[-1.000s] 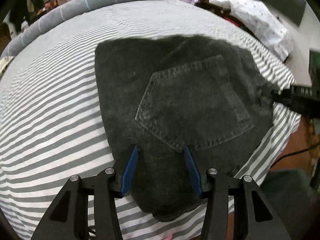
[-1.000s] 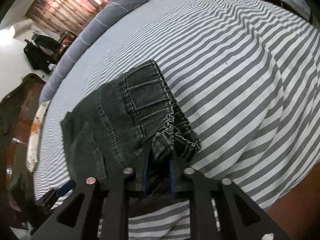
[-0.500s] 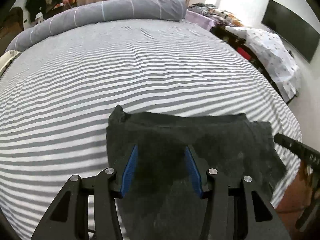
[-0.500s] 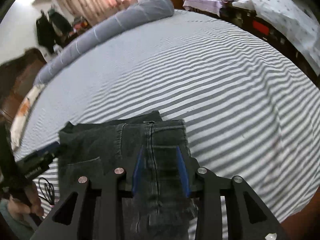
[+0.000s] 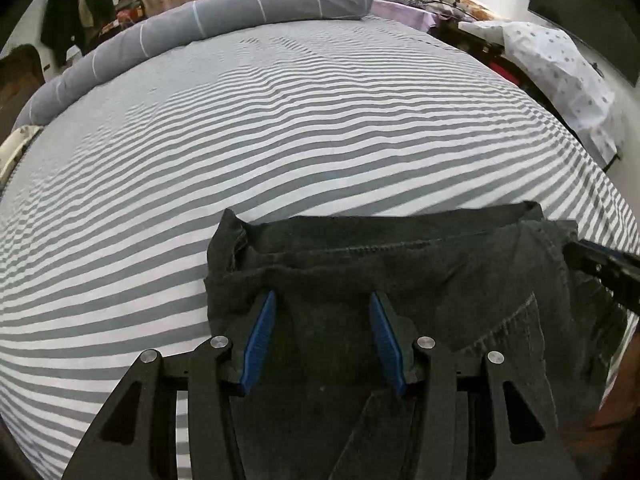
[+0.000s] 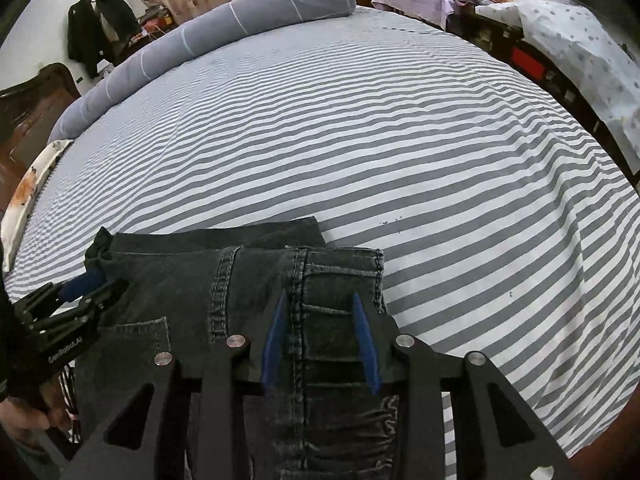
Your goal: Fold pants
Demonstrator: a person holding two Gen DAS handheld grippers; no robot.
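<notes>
Presently: dark denim pants (image 5: 400, 272), folded, at the striped bed's (image 5: 280, 140) near edge, 6 o'clock. Left gripper (image 5: 322, 300) over them, jaws parted, nothing between. Right gripper (image 6: 320, 296) likewise spread above waistband. Grey bolster (image 6: 224, 28) at 11 o'clock.

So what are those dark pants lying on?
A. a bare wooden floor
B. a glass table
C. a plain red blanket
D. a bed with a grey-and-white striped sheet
D: in both wrist views the folded dark pants rest at the near edge of the striped sheet that covers the bed.
</notes>
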